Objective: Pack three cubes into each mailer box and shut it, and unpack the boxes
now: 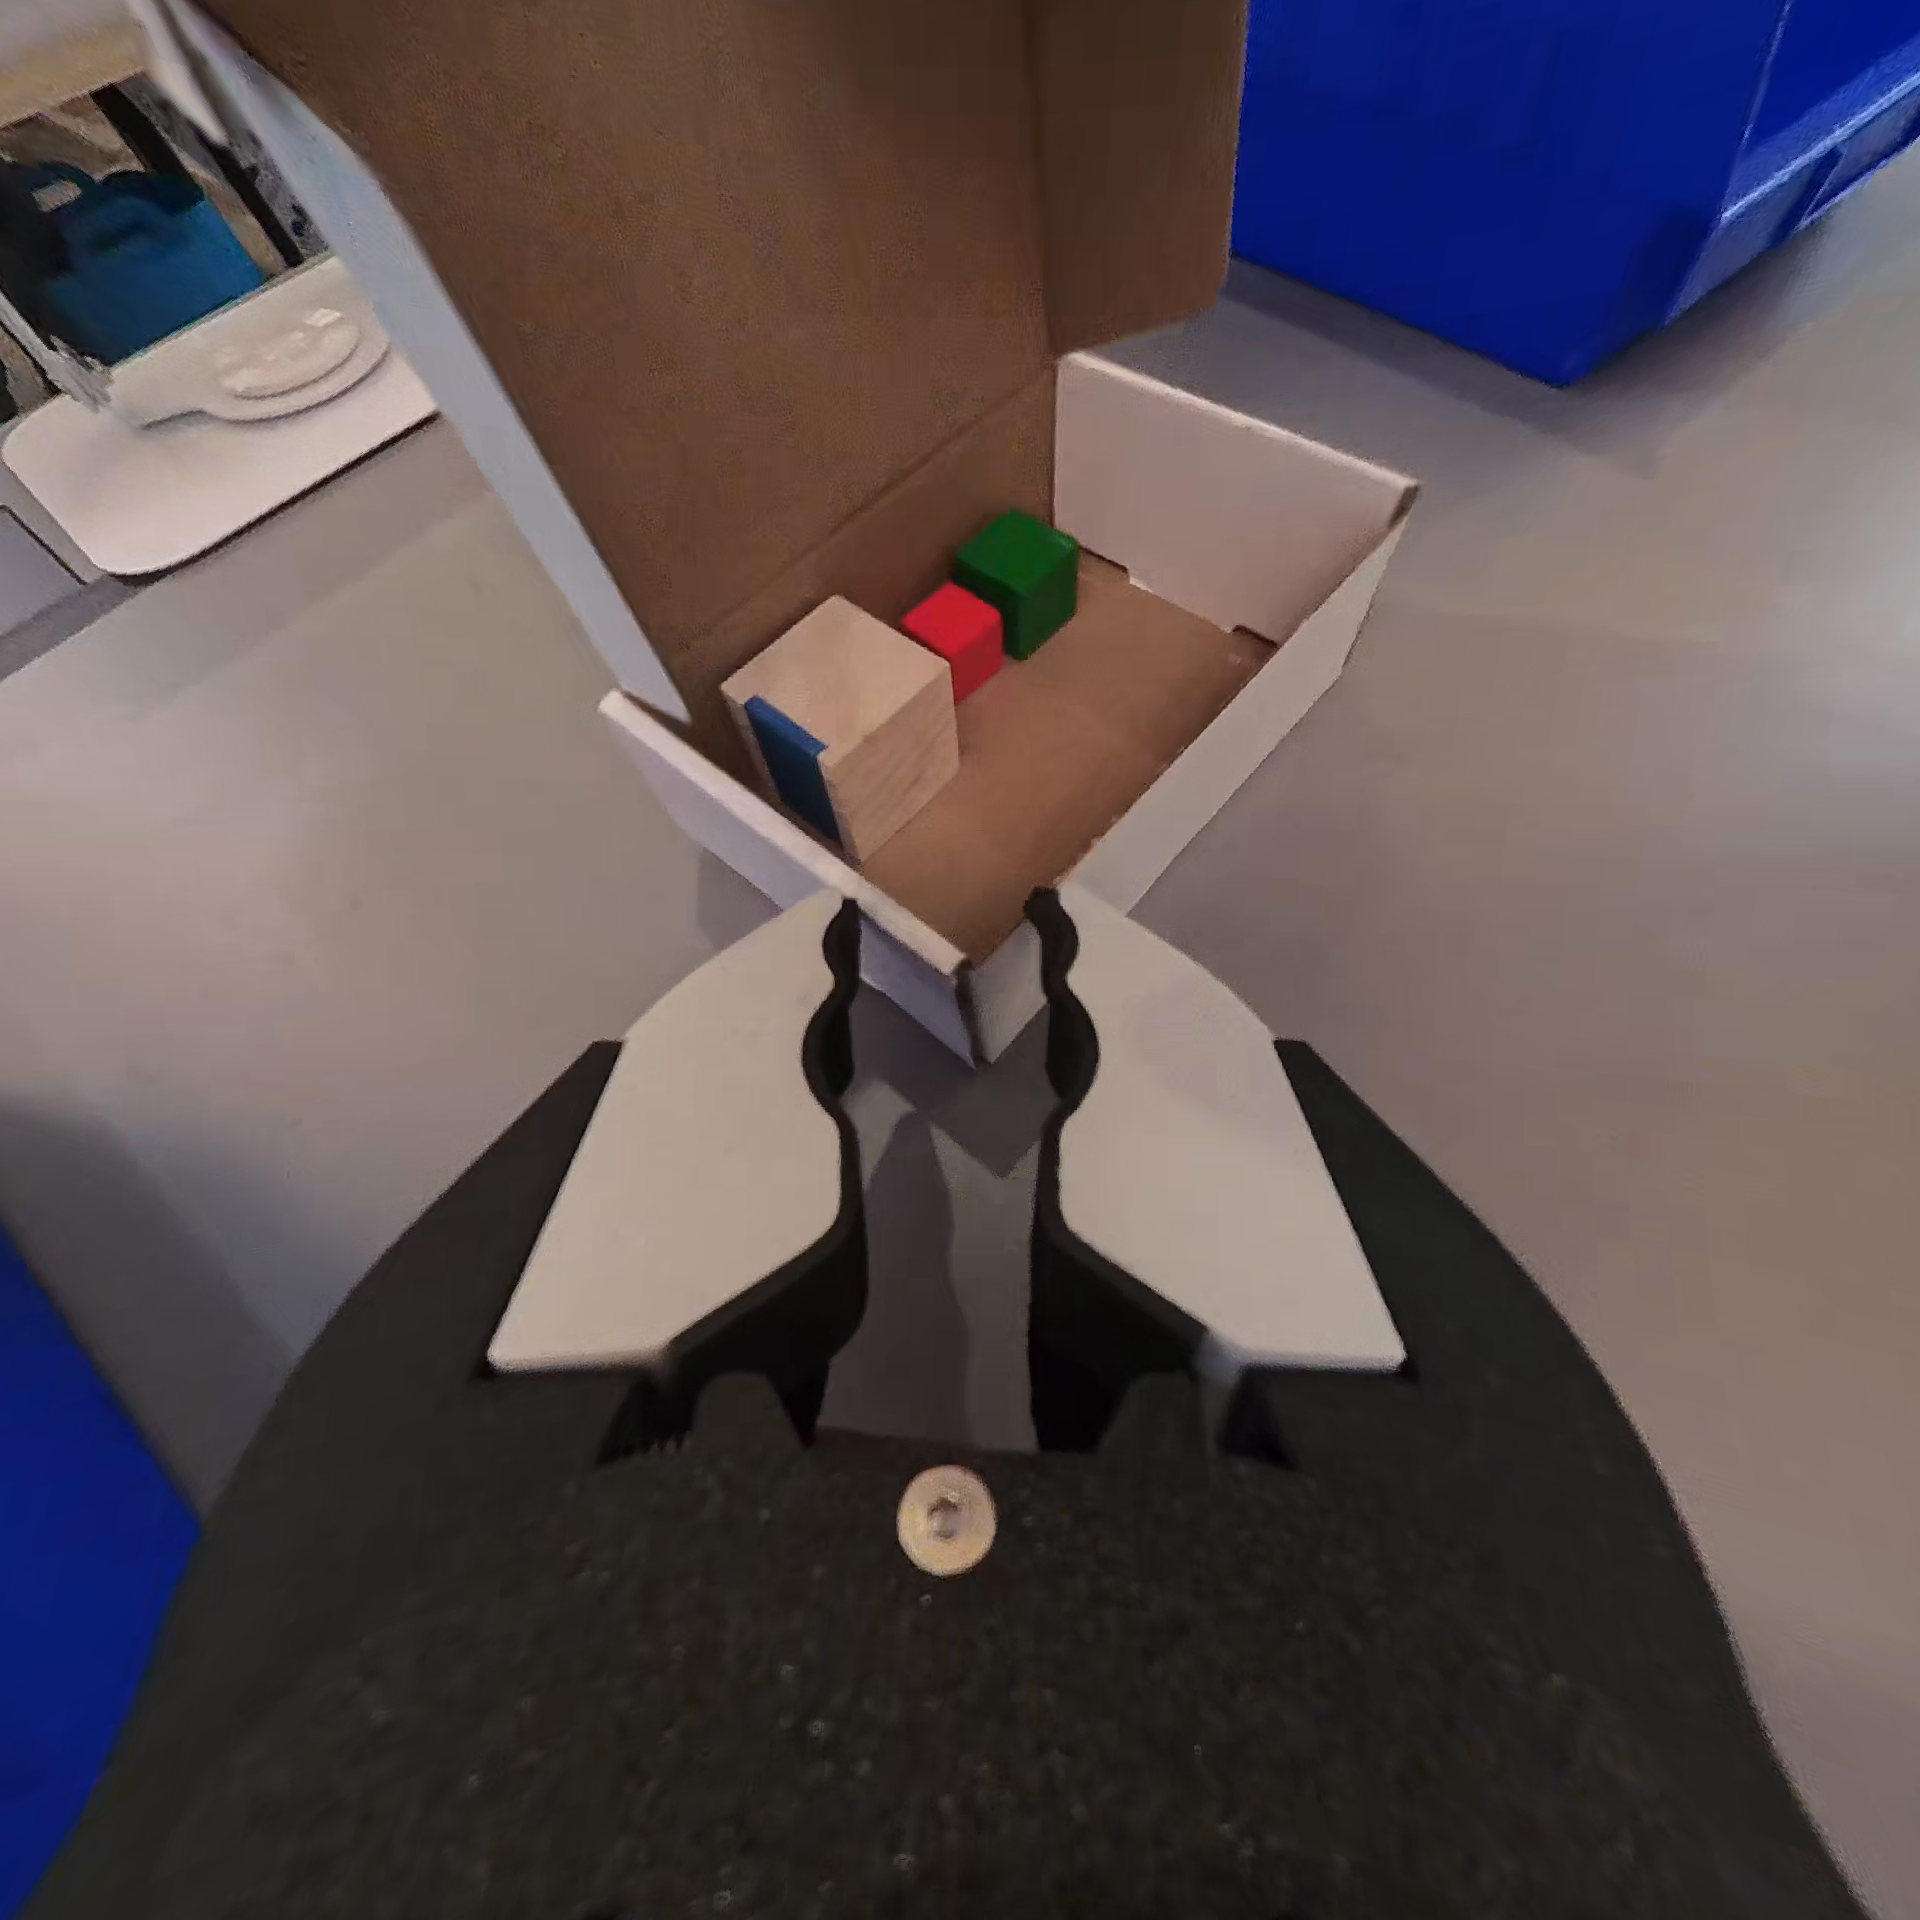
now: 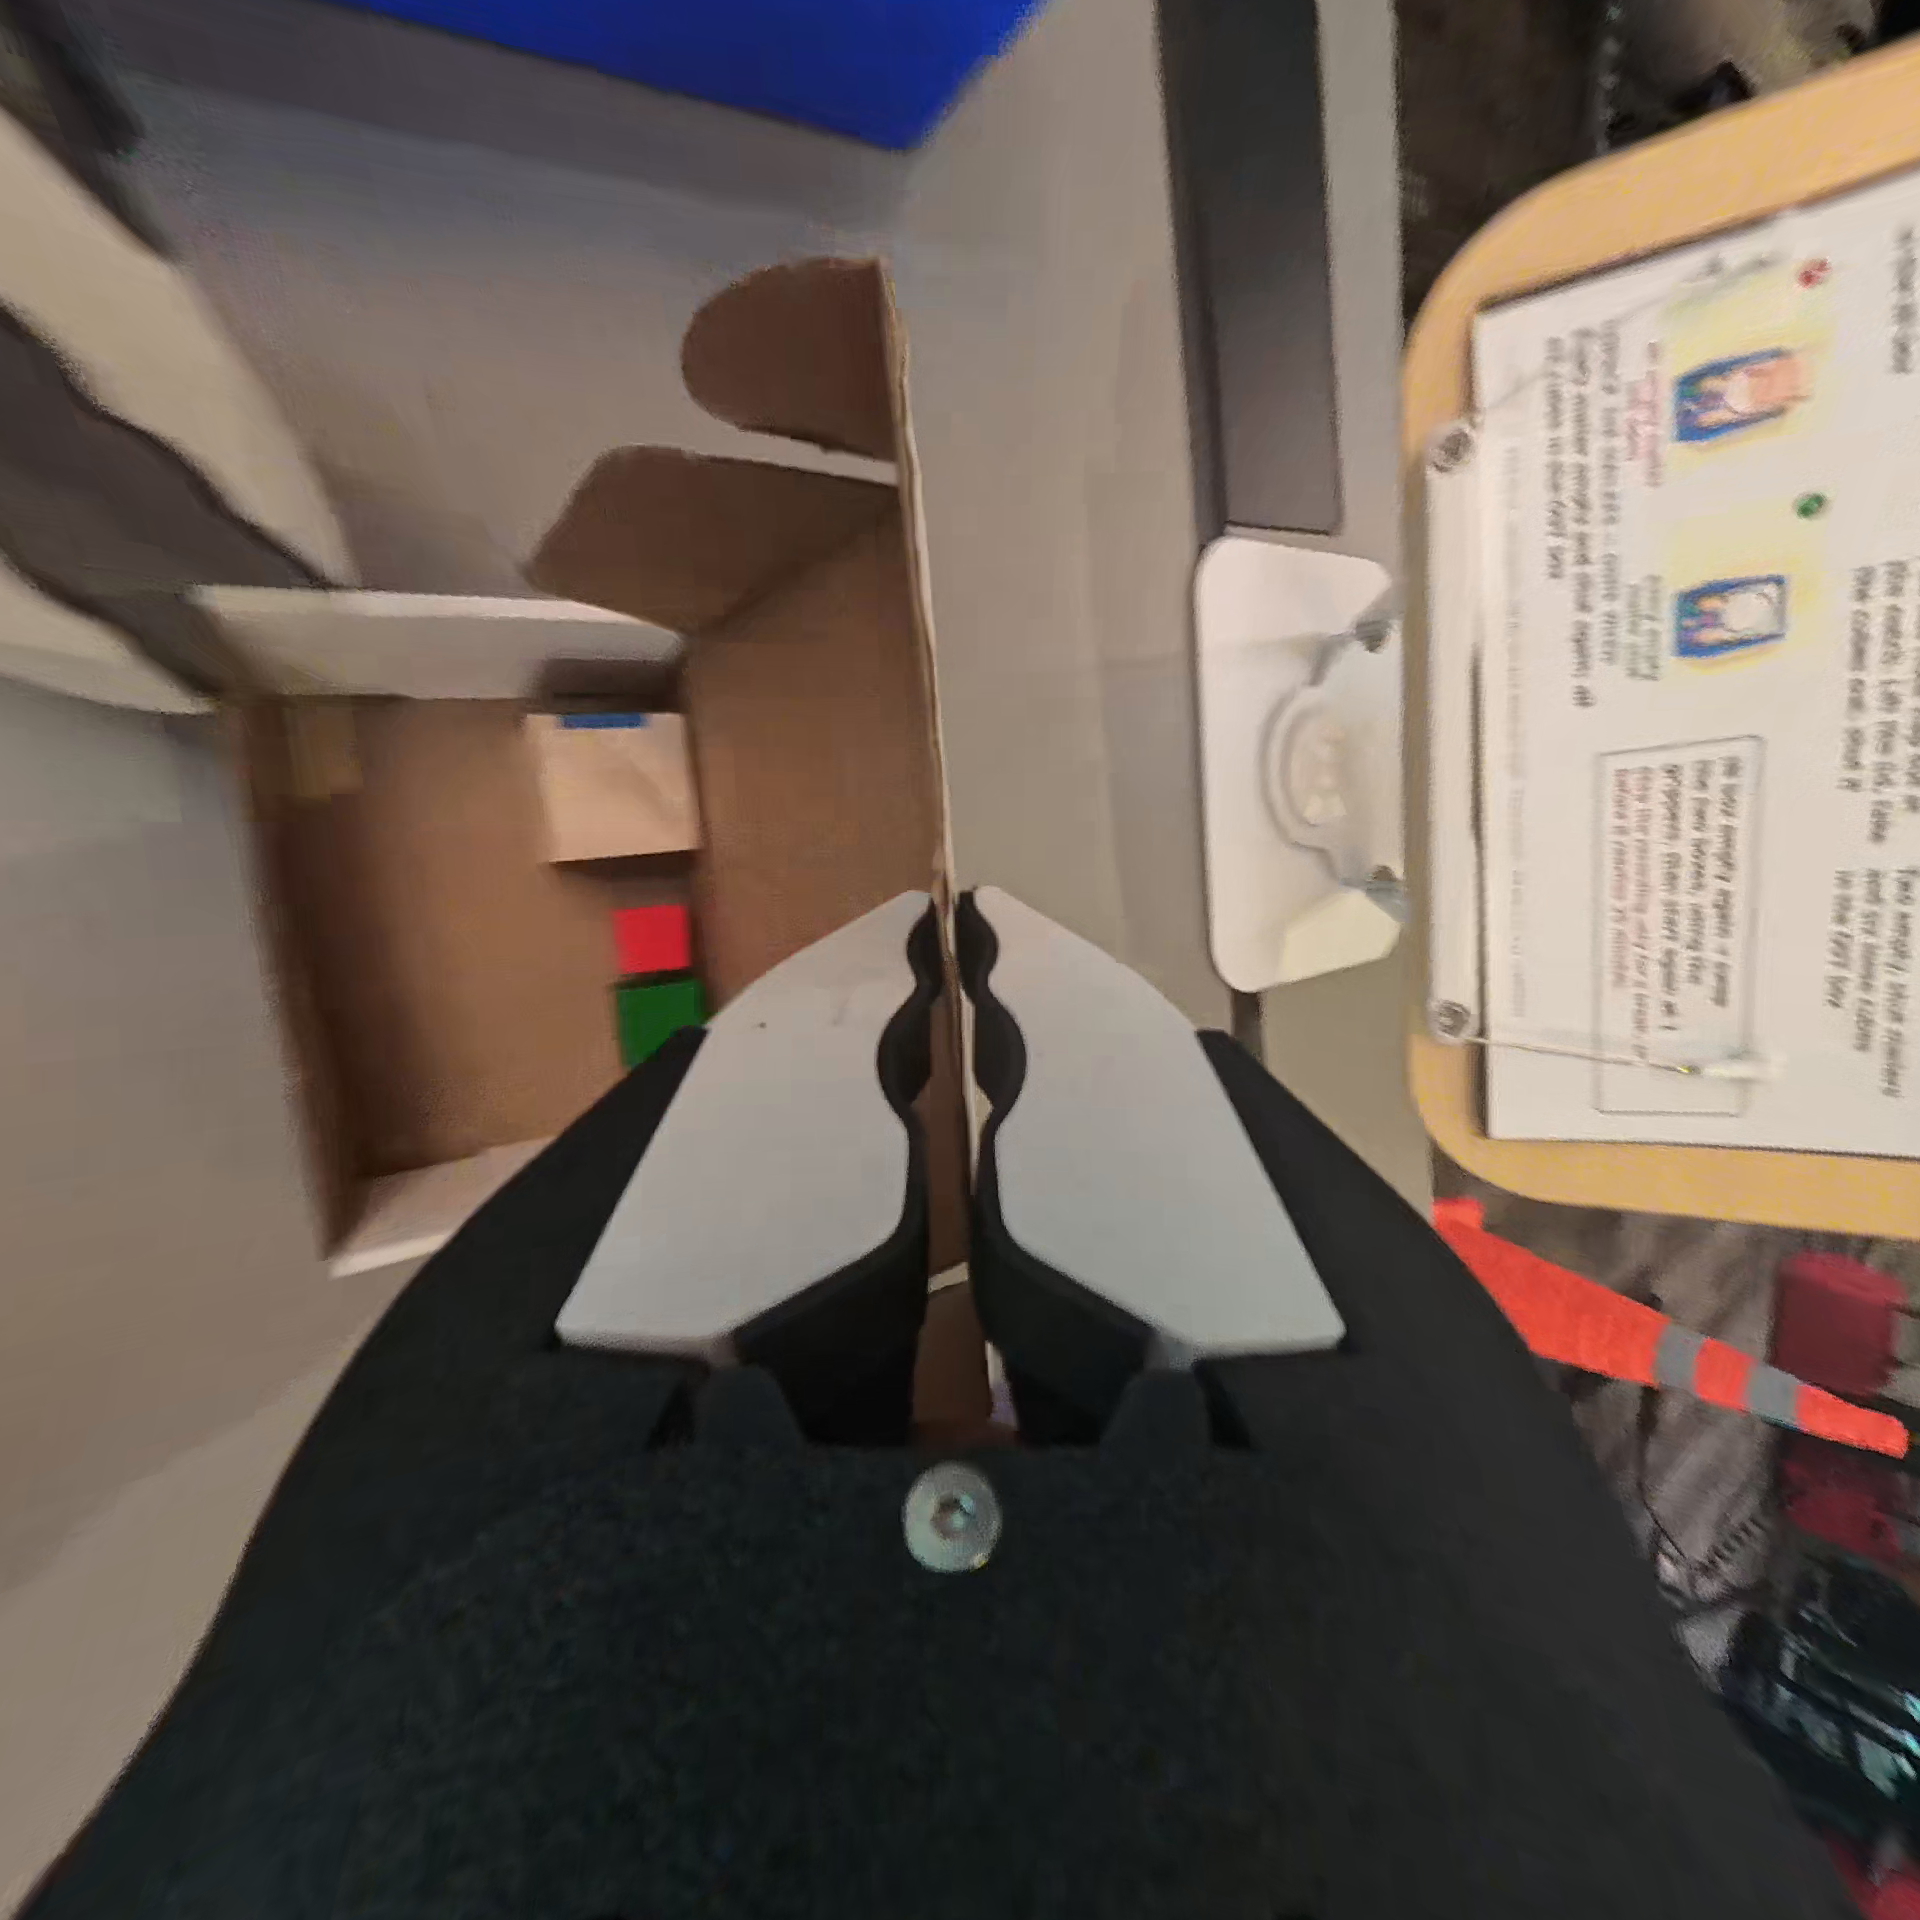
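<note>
An open white mailer box (image 1: 1226, 488) with a brown inside stands on the grey table. Its lid (image 1: 779, 260) is upright. Inside, along the lid side, sit a wooden cube with a blue face (image 1: 862, 748), a small red cube (image 1: 958, 632) and a green cube (image 1: 1023, 577). My left gripper (image 1: 945, 914) is open, its fingertips straddling the box's near corner. My right gripper (image 2: 951, 914) is shut on the edge of the lid (image 2: 821, 727) and holds it upright. The right wrist view also shows the wooden cube (image 2: 618, 779), red cube (image 2: 651, 938) and green cube (image 2: 660, 1023).
A blue bin (image 1: 1558, 156) stands at the back right of the box. A white stand (image 2: 1299, 769) and a wooden board with a printed sheet (image 2: 1662, 675) lie beyond the lid. An orange and grey strip (image 2: 1662, 1340) lies off the table's edge. The grippers' ends are close to 15 centimeters from one another.
</note>
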